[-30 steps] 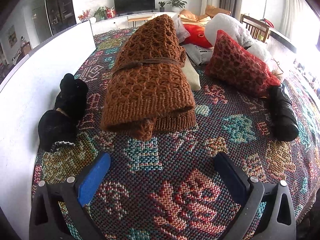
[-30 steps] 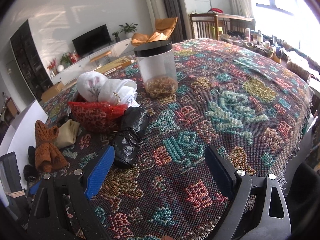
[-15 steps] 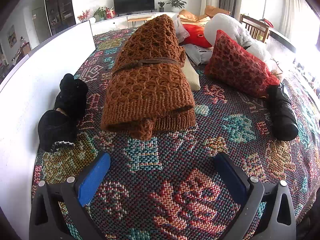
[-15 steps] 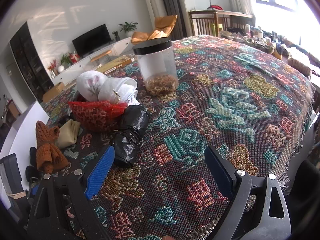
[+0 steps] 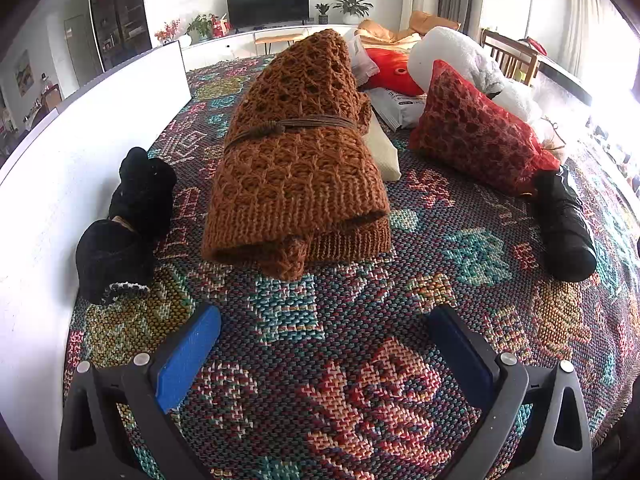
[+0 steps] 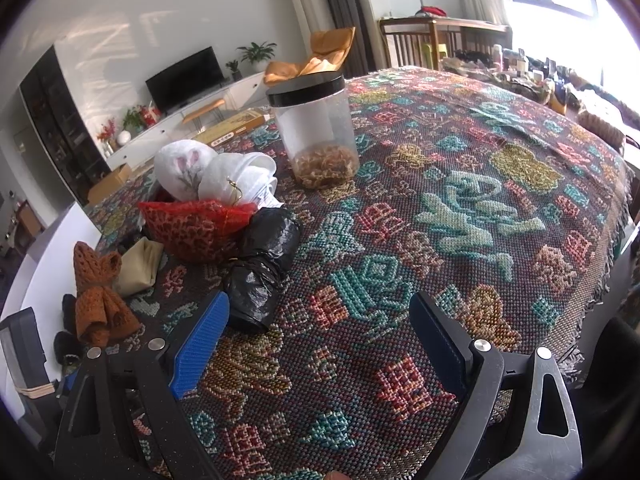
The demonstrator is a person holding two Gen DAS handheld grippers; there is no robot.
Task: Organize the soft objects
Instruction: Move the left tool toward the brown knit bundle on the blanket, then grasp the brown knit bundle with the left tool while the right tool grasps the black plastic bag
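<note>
A rolled brown knit scarf (image 5: 296, 168), tied with a cord, lies on the patterned tablecloth (image 5: 360, 360) straight ahead of my open left gripper (image 5: 324, 336). Black rolled socks (image 5: 128, 216) rest to its left against a white board. A red mesh pouch (image 5: 476, 140) and a black rolled bag (image 5: 564, 228) lie to the right. In the right wrist view my right gripper (image 6: 320, 328) is open and empty, its left finger close to the black rolled bag (image 6: 260, 268). The red mesh pouch (image 6: 196, 228), white rolled cloths (image 6: 216, 176) and the brown scarf (image 6: 96, 292) lie further left.
A clear jar with a black lid (image 6: 316, 128) stands behind the pile. A white board (image 5: 80, 140) borders the table's left side. A cream pouch (image 5: 384, 152), a red cushion (image 5: 396, 68) and a white plush (image 5: 460, 60) sit behind the scarf. The table's fringed edge (image 6: 608, 264) is at right.
The right gripper has drifted slightly, so the jar and pile sit a little higher and nearer in its view. The left gripper view is unchanged.
</note>
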